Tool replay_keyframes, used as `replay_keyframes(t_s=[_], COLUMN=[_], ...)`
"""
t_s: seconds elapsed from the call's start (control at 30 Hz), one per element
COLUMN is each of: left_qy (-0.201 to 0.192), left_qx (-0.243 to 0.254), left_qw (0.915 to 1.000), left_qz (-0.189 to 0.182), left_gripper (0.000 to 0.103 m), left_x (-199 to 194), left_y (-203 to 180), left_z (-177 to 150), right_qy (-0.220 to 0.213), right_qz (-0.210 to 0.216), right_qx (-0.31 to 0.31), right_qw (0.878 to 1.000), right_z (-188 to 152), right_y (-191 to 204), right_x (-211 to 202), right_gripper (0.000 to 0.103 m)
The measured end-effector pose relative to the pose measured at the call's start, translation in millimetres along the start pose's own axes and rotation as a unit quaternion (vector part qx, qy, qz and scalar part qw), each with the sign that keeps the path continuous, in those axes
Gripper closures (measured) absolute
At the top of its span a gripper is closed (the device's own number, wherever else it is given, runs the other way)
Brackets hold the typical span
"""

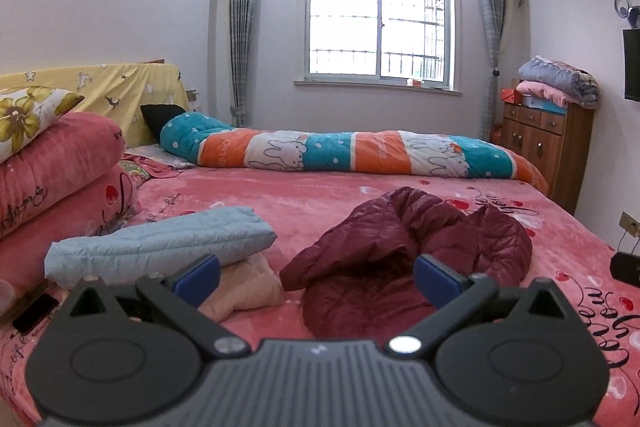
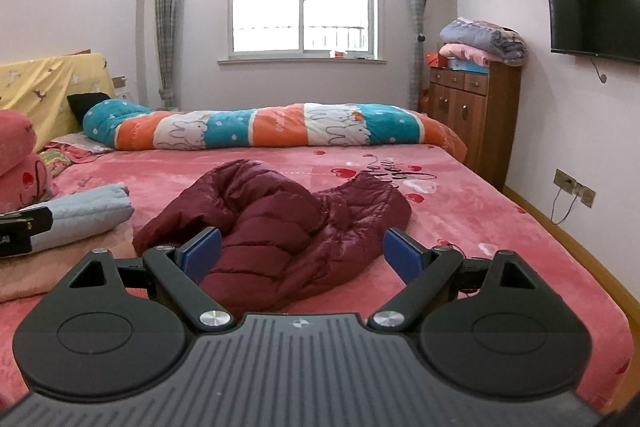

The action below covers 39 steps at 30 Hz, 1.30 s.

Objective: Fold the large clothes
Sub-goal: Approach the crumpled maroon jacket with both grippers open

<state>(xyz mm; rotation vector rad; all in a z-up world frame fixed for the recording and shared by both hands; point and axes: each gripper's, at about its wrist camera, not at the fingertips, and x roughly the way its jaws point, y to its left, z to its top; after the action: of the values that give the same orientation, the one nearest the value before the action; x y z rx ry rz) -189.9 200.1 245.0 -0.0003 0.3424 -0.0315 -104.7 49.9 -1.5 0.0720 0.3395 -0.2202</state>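
A dark red puffer jacket (image 1: 404, 259) lies crumpled in a heap on the pink bed cover (image 1: 320, 195); it also shows in the right wrist view (image 2: 280, 223). My left gripper (image 1: 318, 279) is open and empty, held above the bed just short of the jacket's near edge. My right gripper (image 2: 302, 253) is open and empty, also just short of the jacket. The left gripper's side (image 2: 20, 231) shows at the left edge of the right wrist view.
A folded light blue garment (image 1: 160, 243) lies on a folded peach one (image 1: 244, 287) left of the jacket. A rolled rabbit-print quilt (image 1: 360, 155) lies along the bed's far side. Pink pillows (image 1: 52, 179) are stacked at left. A wooden cabinet (image 2: 476, 111) stands at right.
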Motion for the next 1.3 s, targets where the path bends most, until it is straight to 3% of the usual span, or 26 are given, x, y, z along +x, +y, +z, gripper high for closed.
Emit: replay_keyframes(t_s=[1.3], left_qy=[0.039], left_qx=[0.012], left_qw=[0.9992], left_qz=[-0.001], left_gripper=[0.001], left_x=[27.2], left_y=[-16.1], left_z=[-12.6], right_qy=[0.025], right_qz=[0.017], right_qx=[0.012], right_qw=[0.999], right_z=[0.3], right_y=[-3.5], right_x=[-2.1], right_gripper=[0.000])
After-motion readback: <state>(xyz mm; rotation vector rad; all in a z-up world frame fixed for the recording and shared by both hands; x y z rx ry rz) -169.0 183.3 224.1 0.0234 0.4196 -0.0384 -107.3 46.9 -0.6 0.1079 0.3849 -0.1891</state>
